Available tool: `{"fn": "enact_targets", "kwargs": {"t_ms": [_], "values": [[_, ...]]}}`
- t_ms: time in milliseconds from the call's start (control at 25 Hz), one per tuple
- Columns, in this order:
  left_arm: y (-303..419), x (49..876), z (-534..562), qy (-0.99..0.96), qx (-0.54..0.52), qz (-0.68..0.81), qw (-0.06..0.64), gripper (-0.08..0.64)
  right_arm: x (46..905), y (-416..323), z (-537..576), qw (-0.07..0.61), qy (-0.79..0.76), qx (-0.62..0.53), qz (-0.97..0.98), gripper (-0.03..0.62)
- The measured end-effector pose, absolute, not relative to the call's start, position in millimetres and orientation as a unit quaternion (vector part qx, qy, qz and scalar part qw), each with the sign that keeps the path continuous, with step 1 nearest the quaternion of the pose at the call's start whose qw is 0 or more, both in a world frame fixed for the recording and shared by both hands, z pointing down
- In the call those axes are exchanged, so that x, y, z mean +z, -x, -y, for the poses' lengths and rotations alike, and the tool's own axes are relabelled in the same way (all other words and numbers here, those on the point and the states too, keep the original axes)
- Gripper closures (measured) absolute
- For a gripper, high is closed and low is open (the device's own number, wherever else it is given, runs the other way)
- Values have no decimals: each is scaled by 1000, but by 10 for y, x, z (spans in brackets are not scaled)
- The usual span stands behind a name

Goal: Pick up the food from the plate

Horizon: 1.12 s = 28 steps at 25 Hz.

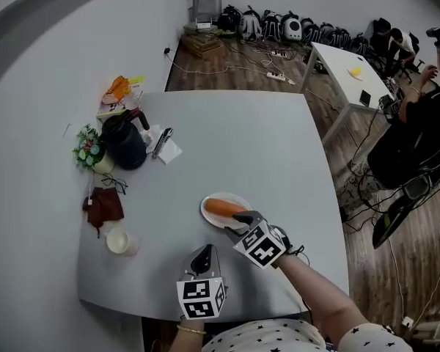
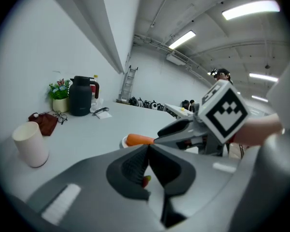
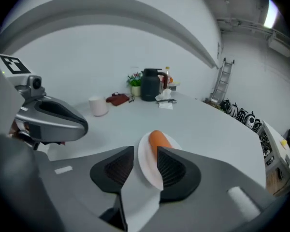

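An orange, carrot-like piece of food (image 1: 224, 207) lies on a small white plate (image 1: 206, 214) near the front of the grey table. My right gripper (image 1: 238, 223) is at the plate's near right rim. In the right gripper view its jaws (image 3: 145, 168) stand open, with the plate's near edge (image 3: 144, 151) showing in the gap and the food (image 3: 159, 139) just ahead, by the right pad. The pads do not press on anything. My left gripper (image 1: 202, 259) hovers in front of the plate, apart from it, and is shut (image 2: 147, 151) with the food (image 2: 137, 139) beyond it.
At the table's left side stand a black kettle (image 1: 125, 144), potted flowers (image 1: 89, 151), a dark red cloth (image 1: 103, 205) and a white cup (image 1: 119, 240). A paper with a pen (image 1: 163, 145) lies beside the kettle. A person (image 1: 418, 138) sits at the right, near a white table (image 1: 348, 68).
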<state>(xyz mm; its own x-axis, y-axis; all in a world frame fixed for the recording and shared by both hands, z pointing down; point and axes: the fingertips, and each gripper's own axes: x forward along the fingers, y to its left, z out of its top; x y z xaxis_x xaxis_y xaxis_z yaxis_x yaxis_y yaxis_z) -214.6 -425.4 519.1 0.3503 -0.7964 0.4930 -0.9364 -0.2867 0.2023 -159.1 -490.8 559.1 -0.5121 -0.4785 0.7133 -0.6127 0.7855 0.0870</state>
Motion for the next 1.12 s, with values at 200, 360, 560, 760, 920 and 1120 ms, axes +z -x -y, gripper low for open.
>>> {"fn": "enact_targets", "kwargs": {"t_ms": [200,360,560,760,920,1120], "values": [[2210,5369,4458,-787,156,535,265,552,6058,1591,5437,476,-281,61,831,362],[2249,5454,4509,-786,159,530,276,552,6402,1615,5546,535,-226,82,810,347],[2284,5484,4559,-785,156,529,283,552,6470,1658,5569,545,-189,111,809,390],[2284,5445,4534,-783,153,533,282,552,6426,1664,5541,533,-208,100,814,391],[2272,5339,4474,-784,146,539,270,552,6210,1674,5408,465,-252,99,843,391],[2234,5132,4288,-782,128,557,249,552,5525,1696,4968,315,-315,116,888,391]]}}
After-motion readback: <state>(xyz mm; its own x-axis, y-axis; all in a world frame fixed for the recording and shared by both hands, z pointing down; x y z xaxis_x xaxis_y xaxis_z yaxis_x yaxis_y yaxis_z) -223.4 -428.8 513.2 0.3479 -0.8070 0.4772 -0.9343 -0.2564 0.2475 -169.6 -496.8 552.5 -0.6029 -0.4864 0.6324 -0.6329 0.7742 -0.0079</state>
